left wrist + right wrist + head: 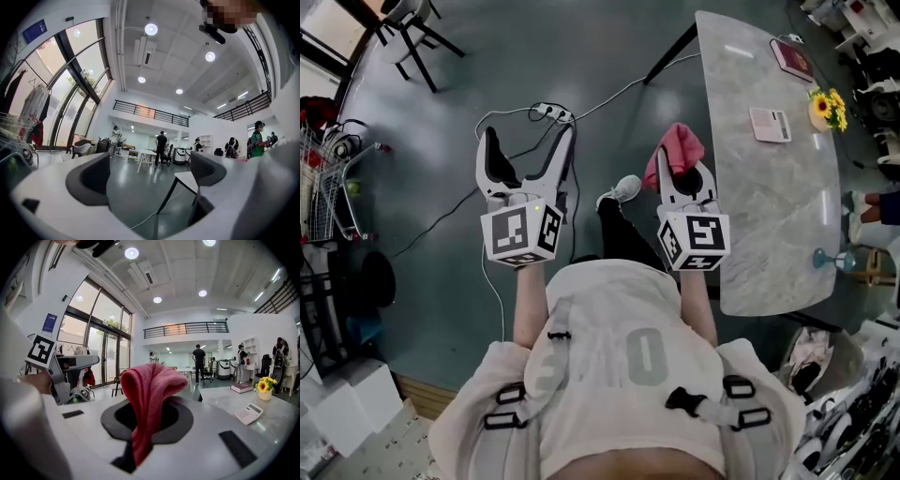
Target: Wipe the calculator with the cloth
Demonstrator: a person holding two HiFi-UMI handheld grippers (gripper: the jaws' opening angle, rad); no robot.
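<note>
Here the person stands beside the grey marble-patterned table [769, 216], holding both grippers out in front, above the floor. The right gripper [680, 169] is just beside the table's edge, and its jaws are clamped on the pink cloth [152, 390]. The cloth rises from between them in a folded bunch, with a strip of it hanging down below the pinch. The left gripper [528, 150] is held about level with the right one, further from the table. Its jaws are spread wide with nothing between them; only floor and a table leg show through the gap. The calculator [770, 124] lies flat on the table, well apart from both grippers, toward the far side of the top. A small pot of yellow flowers [828, 108] stands near it, and a dark red book [791, 58] lies further along. On the floor beyond the left gripper lies a white power strip [551, 112], its cable trailing toward the table.
</note>
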